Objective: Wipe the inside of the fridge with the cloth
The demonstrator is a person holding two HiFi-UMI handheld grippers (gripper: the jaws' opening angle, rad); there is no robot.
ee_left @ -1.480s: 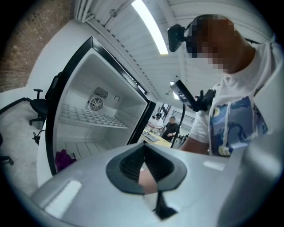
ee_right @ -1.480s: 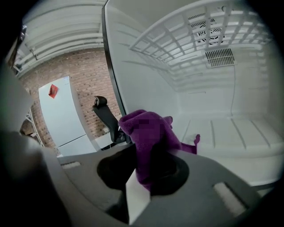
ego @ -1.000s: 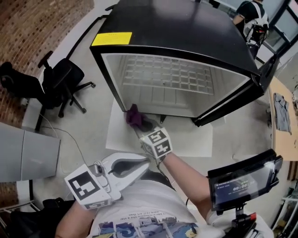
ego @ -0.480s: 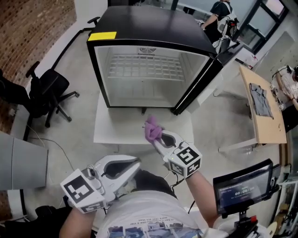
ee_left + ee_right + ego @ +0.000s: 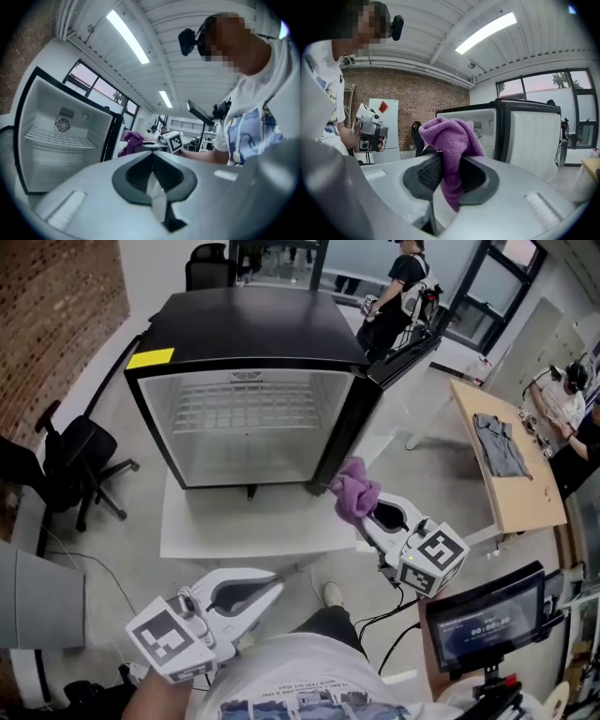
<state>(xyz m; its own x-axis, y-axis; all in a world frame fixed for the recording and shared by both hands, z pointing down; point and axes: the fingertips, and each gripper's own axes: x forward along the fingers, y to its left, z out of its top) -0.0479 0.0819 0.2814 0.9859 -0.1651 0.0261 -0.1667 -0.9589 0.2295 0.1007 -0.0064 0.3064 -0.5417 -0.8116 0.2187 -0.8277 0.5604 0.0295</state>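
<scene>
The black fridge (image 5: 253, 329) stands open, its white inside (image 5: 246, 432) with a wire shelf facing me and the door (image 5: 405, 351) swung out to the right. My right gripper (image 5: 364, 512) is shut on a bunched purple cloth (image 5: 353, 489), held outside the fridge by its lower right corner. In the right gripper view the cloth (image 5: 451, 137) hangs folded between the closed jaws, with the fridge (image 5: 485, 124) behind. My left gripper (image 5: 275, 586) is low near my body, shut and holding nothing. The left gripper view looks past the gripper (image 5: 152, 157) to the fridge (image 5: 58, 136) and the cloth (image 5: 133, 140).
The fridge rests on a white board (image 5: 225, 526). A black office chair (image 5: 66, 460) is at the left by a brick wall. A wooden table (image 5: 516, 493) with a grey garment (image 5: 495, 446) is at the right. A screen on a stand (image 5: 483, 617) is near my right side. People stand behind.
My right gripper has drawn back from the fridge's front edge and swung right with the cloth, which is now outside the opening. The left gripper stayed low by my body.
</scene>
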